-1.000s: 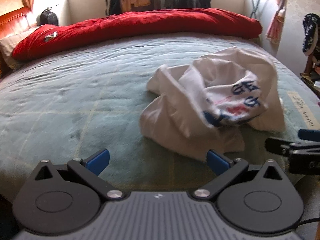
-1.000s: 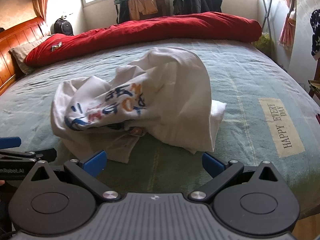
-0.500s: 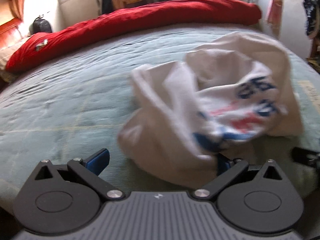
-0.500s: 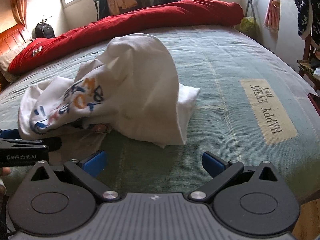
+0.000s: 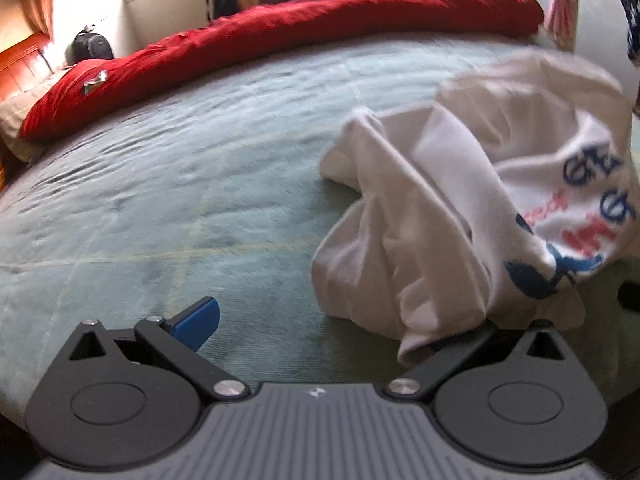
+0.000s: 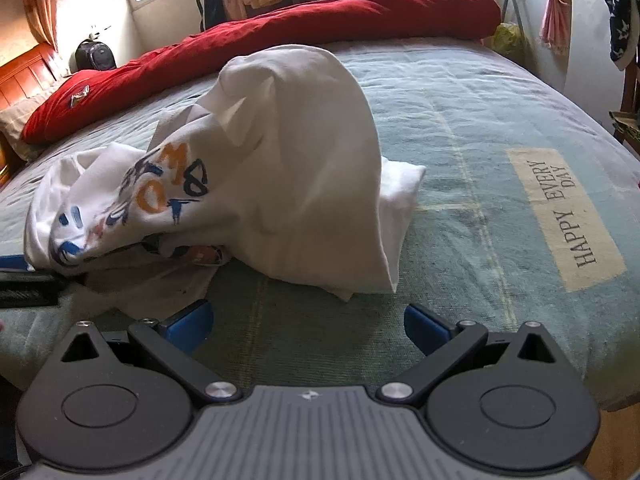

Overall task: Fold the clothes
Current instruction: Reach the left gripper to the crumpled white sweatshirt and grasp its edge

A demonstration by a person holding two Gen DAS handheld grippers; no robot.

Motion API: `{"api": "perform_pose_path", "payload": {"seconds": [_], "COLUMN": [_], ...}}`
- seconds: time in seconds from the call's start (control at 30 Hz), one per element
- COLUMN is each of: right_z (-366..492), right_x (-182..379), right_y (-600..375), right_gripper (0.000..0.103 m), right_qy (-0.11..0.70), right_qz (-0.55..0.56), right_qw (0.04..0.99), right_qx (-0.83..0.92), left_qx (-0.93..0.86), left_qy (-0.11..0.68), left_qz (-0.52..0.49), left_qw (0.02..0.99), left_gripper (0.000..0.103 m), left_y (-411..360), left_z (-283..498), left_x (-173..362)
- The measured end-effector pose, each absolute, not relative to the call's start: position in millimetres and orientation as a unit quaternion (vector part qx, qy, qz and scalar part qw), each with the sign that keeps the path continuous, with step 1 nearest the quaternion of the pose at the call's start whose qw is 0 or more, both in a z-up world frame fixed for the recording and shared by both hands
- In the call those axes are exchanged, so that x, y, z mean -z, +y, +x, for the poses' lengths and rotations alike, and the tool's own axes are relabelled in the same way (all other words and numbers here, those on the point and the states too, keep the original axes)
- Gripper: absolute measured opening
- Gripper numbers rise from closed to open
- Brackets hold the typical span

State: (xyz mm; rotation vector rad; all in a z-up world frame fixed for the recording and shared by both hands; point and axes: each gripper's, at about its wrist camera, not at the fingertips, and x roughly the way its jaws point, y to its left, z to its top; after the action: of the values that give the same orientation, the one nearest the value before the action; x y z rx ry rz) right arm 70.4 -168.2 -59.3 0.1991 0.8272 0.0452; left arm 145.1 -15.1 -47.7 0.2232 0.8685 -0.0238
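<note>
Green cover of the bed (image 6: 472,128) carries every item described here, and it serves as the reference for position. Along the far edge of the bed lies a red quilt (image 6: 320,20), well apart from the work and not a hazard. The shirt (image 6: 304,160), white with printed lettering, sits in a crumpled heap near the front edge of the bed, left of the "HAPPY EVERY DAY" label (image 6: 568,216); no hem, sleeve or collar can be identified in the heap. The right gripper (image 6: 306,330) hovers over the front edge of the bed with its jaws spread wide and nothing between them, the shirt just ahead. The left gripper (image 5: 320,320) is at the shirt's left side, also spread wide; one blue pad (image 5: 198,322) is visible, while a fold of cloth (image 5: 424,336) drapes over the other finger. Contact there is probable, but no grasp is made. Risks: closing on that fold would likely pinch several layers, so a lift would raise a bundle rather than one edge. Pulling could also drag the heap off the bed front. A blind grasp may lock the twist in.
</note>
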Motion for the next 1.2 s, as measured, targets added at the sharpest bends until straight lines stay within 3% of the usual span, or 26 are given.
{"api": "perform_pose_path", "payload": {"seconds": [0.3, 0.47, 0.57, 0.8, 0.83, 0.9, 0.97, 1.13, 1.17, 1.2], "right_z": [72.7, 70.1, 67.3, 64.4, 64.1, 62.5, 59.5, 52.6, 51.7, 51.4], "right_x": [63.7, 61.7, 58.5, 56.6, 56.1, 54.4, 51.4, 42.7, 41.8, 41.2], "right_y": [-165.7, -163.7, -165.4, -168.6, -168.3, -167.4, -167.3, -174.2, -175.6, -177.1], "right_gripper": [0.103, 0.103, 0.103, 0.103, 0.103, 0.103, 0.103, 0.103, 0.103, 0.103], "right_qy": [0.402, 0.398, 0.391, 0.382, 0.381, 0.378, 0.374, 0.358, 0.356, 0.354], "right_qz": [0.103, 0.104, 0.106, 0.113, 0.114, 0.112, 0.110, 0.104, 0.102, 0.100], "right_qw": [0.909, 0.911, 0.913, 0.916, 0.917, 0.918, 0.920, 0.927, 0.928, 0.929], "right_qx": [-0.031, -0.038, -0.040, -0.041, -0.043, -0.047, -0.049, -0.045, -0.042, -0.040], "left_qx": [0.099, 0.100, 0.125, 0.242, 0.244, 0.242, 0.236, 0.228, 0.228, 0.229], "left_qy": [0.431, 0.430, 0.430, 0.372, 0.367, 0.373, 0.388, 0.426, 0.430, 0.434], "left_qz": [-0.007, 0.050, 0.064, 0.046, 0.040, 0.030, 0.021, -0.015, -0.020, -0.019], "left_qw": [0.897, 0.896, 0.892, 0.895, 0.897, 0.896, 0.891, 0.876, 0.873, 0.871], "left_gripper": [0.103, 0.103, 0.097, 0.096, 0.093, 0.063, 0.049, 0.048, 0.042, 0.030], "left_y": [33.2, 17.7, 22.2, 31.6, 31.6, 29.5, 26.2, 24.6, 24.5, 23.4], "left_z": [148.7, 143.5, 141.0, 120.1, 125.6, 139.2, 153.5, 184.8, 188.4, 190.7], "left_x": [69.1, 62.0, 38.0, -34.9, -39.9, -44.1, -40.1, -13.8, -9.3, -5.8]}}
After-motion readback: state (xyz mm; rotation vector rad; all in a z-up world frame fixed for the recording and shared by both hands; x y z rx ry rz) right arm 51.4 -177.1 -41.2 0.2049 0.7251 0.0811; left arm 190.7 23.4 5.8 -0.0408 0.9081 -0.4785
